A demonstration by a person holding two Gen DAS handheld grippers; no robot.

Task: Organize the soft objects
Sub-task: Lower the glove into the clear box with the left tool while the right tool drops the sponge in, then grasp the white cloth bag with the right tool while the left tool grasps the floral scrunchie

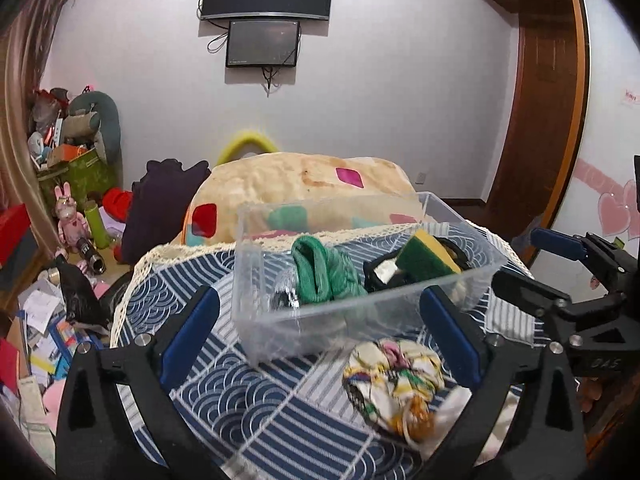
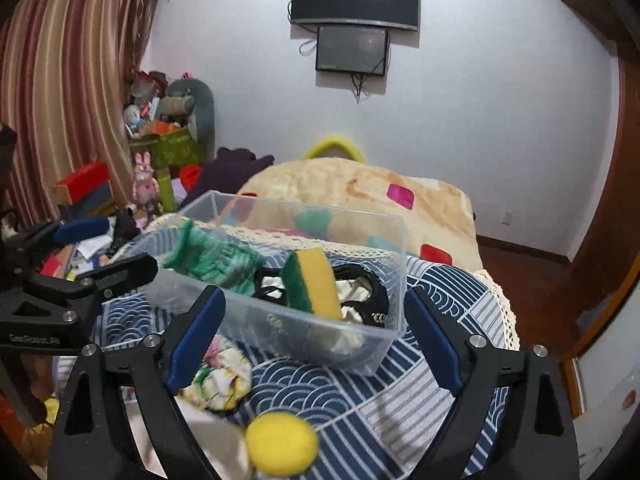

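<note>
Sponge (image 2: pixel 314 282) in bin (image 2: pixel 394 248), on table (image 2: pixel 432 384)

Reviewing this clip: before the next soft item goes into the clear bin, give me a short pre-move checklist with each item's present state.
1. Left gripper empty, its fingers spread: ok.
2. Right gripper empty, its fingers spread: ok.
3. Clear bin upright on the patterned tablecloth: ok.
4. Room left in the bin: ok; green cloth, sponge and a black item are inside, with free floor at its near end.
5. Items waiting outside the bin: ok; floral cloth and yellow ball lie in front of it.
6. Whether the ball will stay put: cannot tell.
</note>
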